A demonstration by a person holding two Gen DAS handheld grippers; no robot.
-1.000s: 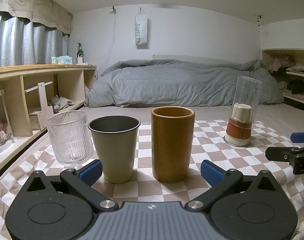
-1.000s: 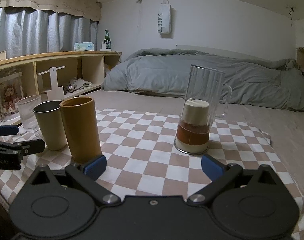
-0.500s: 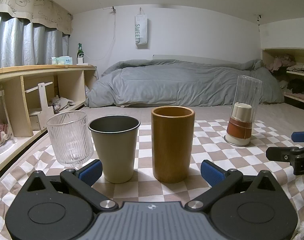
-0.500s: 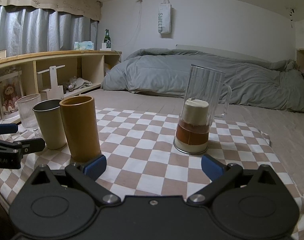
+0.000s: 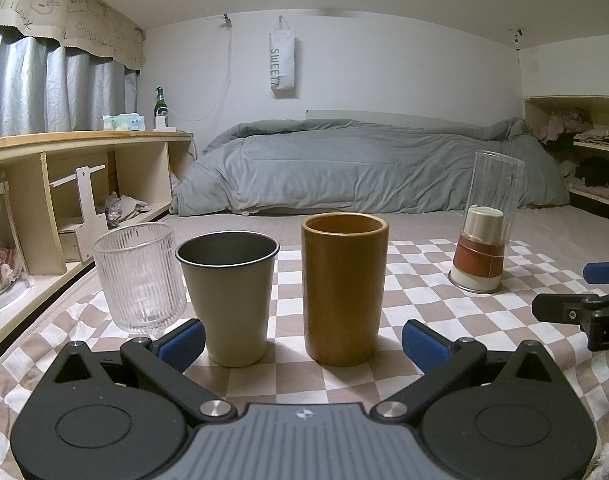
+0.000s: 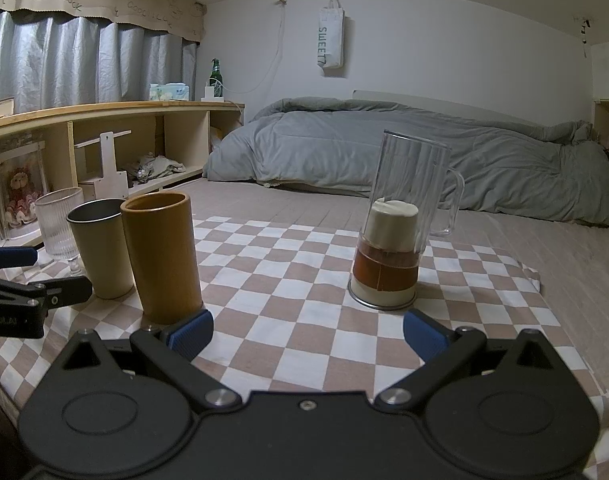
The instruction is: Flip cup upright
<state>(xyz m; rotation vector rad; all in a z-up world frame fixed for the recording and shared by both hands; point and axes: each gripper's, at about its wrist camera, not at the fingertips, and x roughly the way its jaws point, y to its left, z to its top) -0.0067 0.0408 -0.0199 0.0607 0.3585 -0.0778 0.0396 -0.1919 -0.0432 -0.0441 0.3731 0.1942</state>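
A clear glass mug (image 6: 408, 216) stands upside down on the checkered cloth (image 6: 288, 320), over a brown and white paper cup (image 6: 386, 264); it also shows in the left wrist view (image 5: 486, 236). Three cups stand upright in a row: a ribbed glass (image 5: 138, 276), a grey metal cup (image 5: 232, 296) and a brown cylinder cup (image 5: 342, 288). My left gripper (image 5: 302, 340) is open and empty just in front of the metal and brown cups. My right gripper (image 6: 304, 330) is open and empty, a short way in front of the inverted mug.
A wooden shelf unit (image 5: 76, 184) runs along the left. A bed with a grey duvet (image 5: 364, 168) lies behind the cloth. The cloth's right edge (image 6: 532, 276) is rumpled. The right gripper's side shows at the left view's right edge (image 5: 584, 312).
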